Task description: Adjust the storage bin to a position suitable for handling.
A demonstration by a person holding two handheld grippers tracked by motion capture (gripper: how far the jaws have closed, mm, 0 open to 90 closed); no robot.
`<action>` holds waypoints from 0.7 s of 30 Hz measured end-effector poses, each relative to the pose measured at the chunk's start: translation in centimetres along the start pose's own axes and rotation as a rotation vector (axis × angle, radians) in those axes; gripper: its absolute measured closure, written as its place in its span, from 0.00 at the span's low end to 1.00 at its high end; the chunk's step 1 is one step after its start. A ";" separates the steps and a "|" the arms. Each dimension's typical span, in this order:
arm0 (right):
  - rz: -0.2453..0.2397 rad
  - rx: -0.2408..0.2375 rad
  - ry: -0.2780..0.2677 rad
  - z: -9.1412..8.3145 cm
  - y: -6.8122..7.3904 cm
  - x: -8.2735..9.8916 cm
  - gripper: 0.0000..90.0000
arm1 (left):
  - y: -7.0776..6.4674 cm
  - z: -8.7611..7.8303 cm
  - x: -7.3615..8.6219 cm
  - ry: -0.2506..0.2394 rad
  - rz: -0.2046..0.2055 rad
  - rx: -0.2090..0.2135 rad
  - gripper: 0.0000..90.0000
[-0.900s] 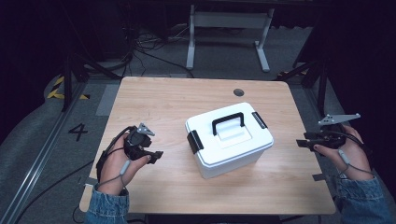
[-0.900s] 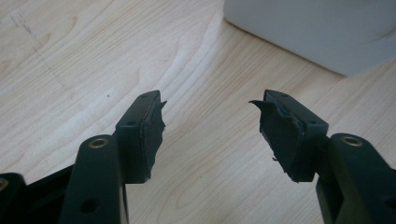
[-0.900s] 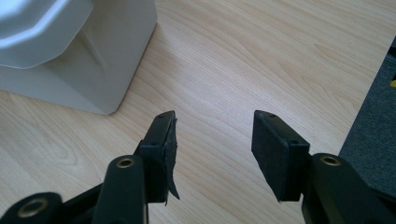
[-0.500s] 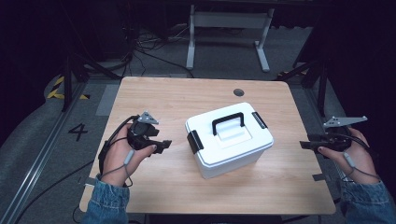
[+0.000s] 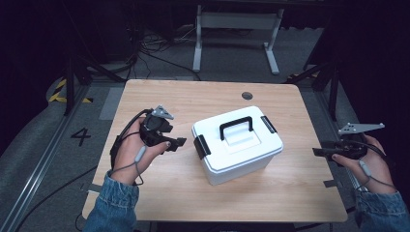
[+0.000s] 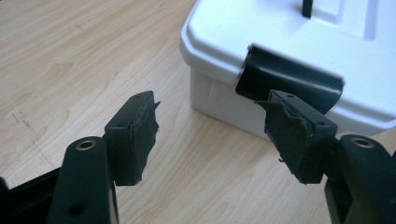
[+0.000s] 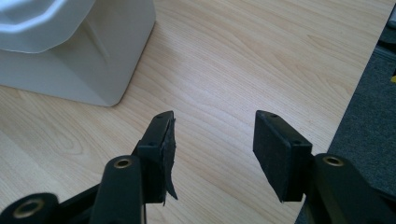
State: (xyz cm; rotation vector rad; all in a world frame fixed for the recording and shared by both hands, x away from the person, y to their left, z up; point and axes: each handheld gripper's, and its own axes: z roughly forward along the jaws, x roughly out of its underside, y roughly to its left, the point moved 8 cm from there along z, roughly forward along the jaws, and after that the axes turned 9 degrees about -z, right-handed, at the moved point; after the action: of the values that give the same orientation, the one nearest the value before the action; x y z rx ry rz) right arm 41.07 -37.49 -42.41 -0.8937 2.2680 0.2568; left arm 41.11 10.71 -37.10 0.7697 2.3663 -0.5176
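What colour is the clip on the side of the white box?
Black. The clip shows best in the left gripper view.

left gripper (image 5: 180, 142): jaws wide apart, nothing between them, pointing right, hand low over the table | right gripper (image 5: 319, 152): jaws apart too, empty, pointing left, out by the table's edge

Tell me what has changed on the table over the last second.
The left hand-held gripper has moved right toward the white box, its open jaws now near the black latch without touching it. The right hand-held gripper has dropped slightly by the table's right edge, open and empty. The box has stayed put, lid on.
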 end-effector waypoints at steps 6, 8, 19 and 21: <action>-0.001 -0.001 -0.008 0.1 0.0 -0.1 0.55 | -1.5 -0.3 -1.6 -0.102 0.003 0.087 0.40; 0.002 -0.004 -0.007 0.1 0.1 -0.1 0.55 | -2.0 -0.3 -2.0 -0.113 0.011 0.101 0.40; 0.001 -0.007 -0.005 0.2 0.6 0.0 0.55 | -3.5 1.3 -4.3 -0.115 0.071 0.118 0.40; 0.004 -0.007 -0.002 0.2 0.7 0.1 0.55 | -3.7 1.6 -4.6 -0.113 0.083 0.122 0.40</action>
State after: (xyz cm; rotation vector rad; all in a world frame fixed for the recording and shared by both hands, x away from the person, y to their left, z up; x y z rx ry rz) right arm 40.71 -36.96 -42.66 -0.8925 2.2685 0.2675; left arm 42.45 5.22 -34.65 0.8662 2.2054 -0.6576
